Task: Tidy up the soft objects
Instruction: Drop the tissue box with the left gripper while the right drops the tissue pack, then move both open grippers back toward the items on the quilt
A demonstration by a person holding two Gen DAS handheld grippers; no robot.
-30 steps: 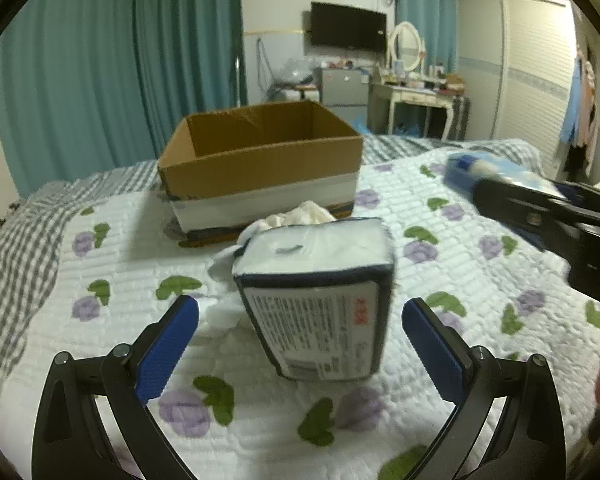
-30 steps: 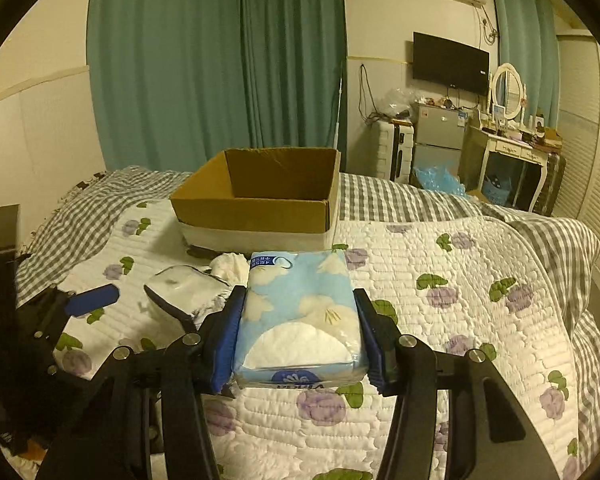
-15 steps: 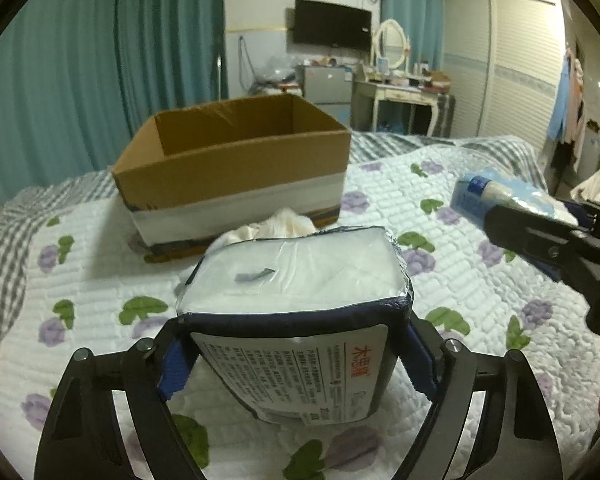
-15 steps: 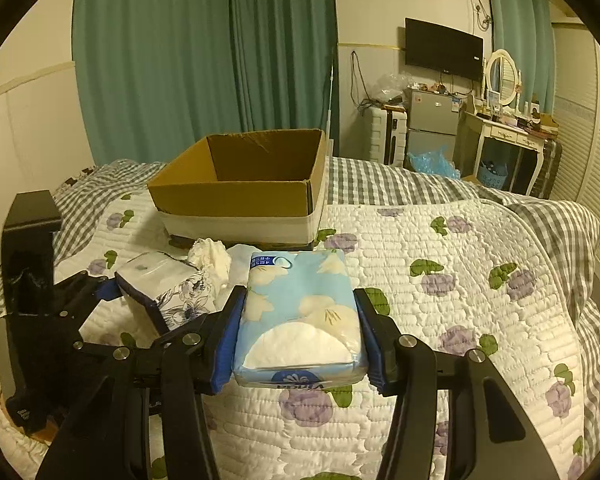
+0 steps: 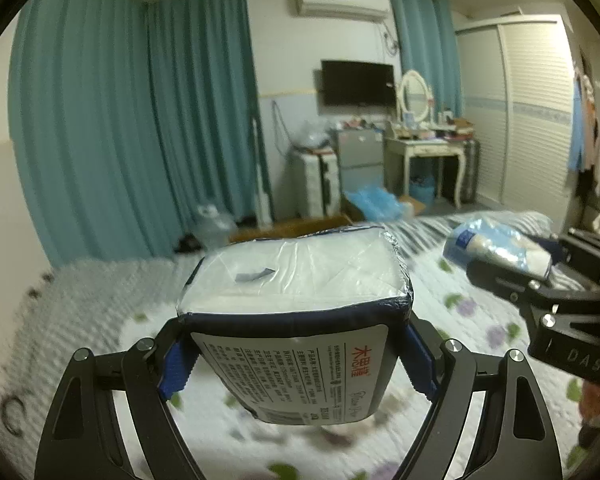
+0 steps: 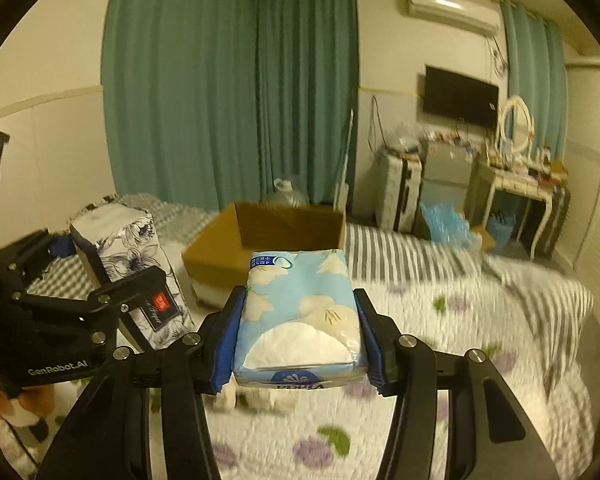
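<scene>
My left gripper [image 5: 296,354] is shut on a white tissue pack with dark blue trim [image 5: 296,304] and holds it up above the bed. The same pack shows in the right wrist view [image 6: 128,256], held in the left gripper [image 6: 100,304]. My right gripper [image 6: 296,344] is shut on a light blue tissue pack [image 6: 300,312], also raised; that pack appears at the right of the left wrist view [image 5: 496,240]. The open cardboard box [image 6: 260,240] stands on the bed beyond both packs. In the left wrist view only its far rim [image 5: 292,226] shows behind the white pack.
A quilt with purple flowers [image 6: 460,344] covers the bed. A crumpled white cloth [image 6: 260,396] lies on it below the blue pack. Teal curtains [image 6: 228,92], a water jug [image 6: 286,196], a suitcase [image 6: 400,188] and a dressing table [image 6: 520,184] stand past the bed.
My left gripper closed on the white pack and lifted it off the quilt. My right gripper rose with the blue pack. Both views now look higher across the room.
</scene>
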